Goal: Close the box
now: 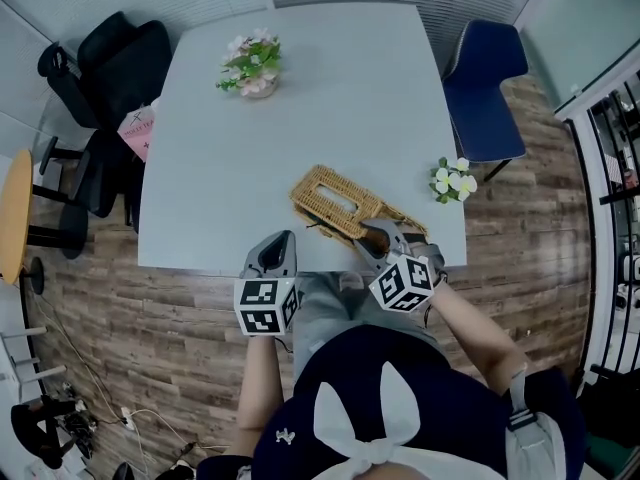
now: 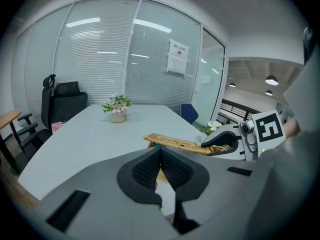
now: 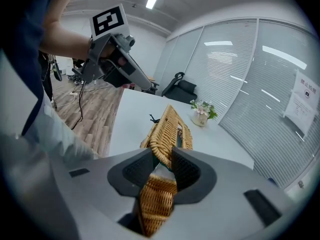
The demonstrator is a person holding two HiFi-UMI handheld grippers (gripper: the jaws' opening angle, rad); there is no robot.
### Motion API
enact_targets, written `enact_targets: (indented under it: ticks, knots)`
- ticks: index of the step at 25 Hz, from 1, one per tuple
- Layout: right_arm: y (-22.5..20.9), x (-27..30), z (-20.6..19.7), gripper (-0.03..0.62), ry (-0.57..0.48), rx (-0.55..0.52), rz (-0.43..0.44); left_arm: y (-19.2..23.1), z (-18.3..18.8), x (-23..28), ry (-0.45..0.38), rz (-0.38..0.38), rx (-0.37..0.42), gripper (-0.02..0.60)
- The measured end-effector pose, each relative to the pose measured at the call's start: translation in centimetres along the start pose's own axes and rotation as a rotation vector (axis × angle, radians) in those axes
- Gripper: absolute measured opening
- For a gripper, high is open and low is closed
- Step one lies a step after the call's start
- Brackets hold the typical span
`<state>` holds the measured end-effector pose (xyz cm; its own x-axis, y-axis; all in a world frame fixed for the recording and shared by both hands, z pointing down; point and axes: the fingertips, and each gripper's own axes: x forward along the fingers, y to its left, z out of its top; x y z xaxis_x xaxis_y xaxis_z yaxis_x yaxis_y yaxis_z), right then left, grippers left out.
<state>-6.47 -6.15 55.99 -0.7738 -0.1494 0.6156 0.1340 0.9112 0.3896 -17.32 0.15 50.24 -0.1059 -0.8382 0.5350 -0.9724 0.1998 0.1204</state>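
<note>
Head view: both forearms reach down to the near edge of the table point(image 1: 330, 78), one gripper in each hand. One wicker box point(image 1: 335, 203) lies at that edge under the right gripper point(image 1: 375, 233), and two flower bunches point(image 1: 252, 65) stand farther off. Left gripper view: the left gripper point(image 2: 160, 151) tilts downward, jaws pressed together on nothing. Right gripper view: the jaws pinch the rim of the box's lid.

Wicker box point(image 1: 335, 203) at table's point(image 1: 330, 88) near edge, flower pot point(image 1: 252, 66) far behind, flower sprig point(image 1: 453, 180) right.
</note>
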Motion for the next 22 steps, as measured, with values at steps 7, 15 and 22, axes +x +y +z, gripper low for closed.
enact_targets:
  ticks: [7,15,22]
  knots:
    - [1.7,0.8,-0.7,0.138,0.053,-0.029,0.076,-0.1,-0.4,-0.3,0.007,-0.002,-0.002,0.023]
    - [2.3,1.3,-1.3,0.147,0.093,-0.027,0.110,-0.1,-0.5,-0.3,0.007,0.000,-0.006,0.023]
    - [2.8,1.8,-1.7,0.161,0.119,0.018,0.165,-0.5,-0.7,-0.1,0.015,-0.009,-0.002,0.023]
